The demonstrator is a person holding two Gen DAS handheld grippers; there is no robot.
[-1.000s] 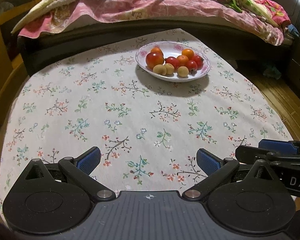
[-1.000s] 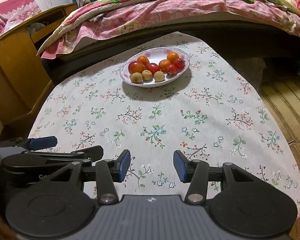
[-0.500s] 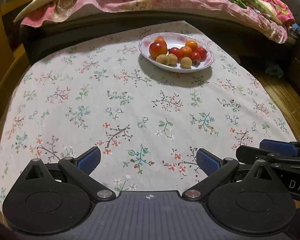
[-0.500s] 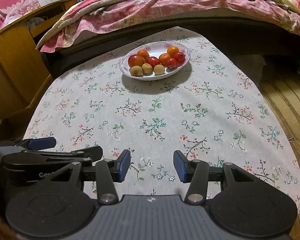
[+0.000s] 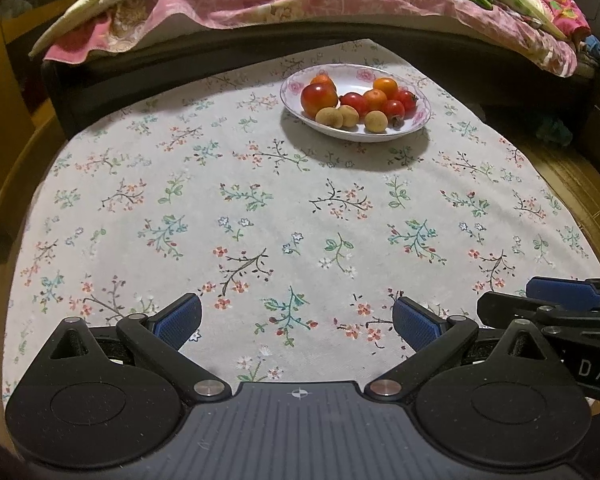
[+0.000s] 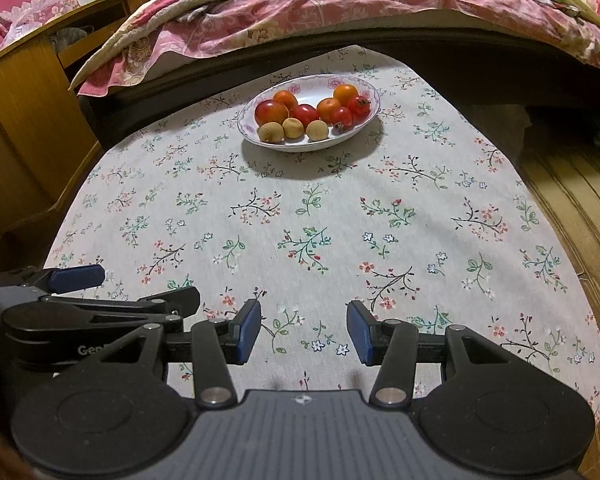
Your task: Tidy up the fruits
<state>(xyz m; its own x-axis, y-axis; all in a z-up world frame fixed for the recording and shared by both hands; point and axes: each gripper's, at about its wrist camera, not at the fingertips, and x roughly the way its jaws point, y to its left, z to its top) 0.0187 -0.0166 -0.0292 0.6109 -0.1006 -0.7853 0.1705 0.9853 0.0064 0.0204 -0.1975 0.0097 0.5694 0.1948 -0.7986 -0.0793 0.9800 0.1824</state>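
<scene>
A white plate with a pink flower rim (image 5: 416, 122) (image 6: 370, 90) sits at the far side of the table. It holds a large red-orange fruit (image 5: 318, 99) (image 6: 271, 112), several small red tomatoes (image 5: 353, 101) (image 6: 305, 113), oranges (image 5: 385, 86) (image 6: 345, 93) and three tan round fruits (image 5: 376, 121) (image 6: 317, 130). My left gripper (image 5: 298, 322) is open and empty over the near part of the table. My right gripper (image 6: 303, 330) is also open and empty, far short of the plate. Each gripper shows at the edge of the other's view.
A floral tablecloth (image 5: 260, 208) covers the round table. Behind it stands a bed with a dark frame (image 5: 180, 52) and pink quilts (image 6: 300, 4). A wooden cabinet (image 6: 24, 92) is at the left; wooden floor (image 6: 572, 184) lies to the right.
Both views have tilted or shifted a little, so the plate sits slightly differently in frame. Both grippers stay open and empty, and the fruits have not moved.
</scene>
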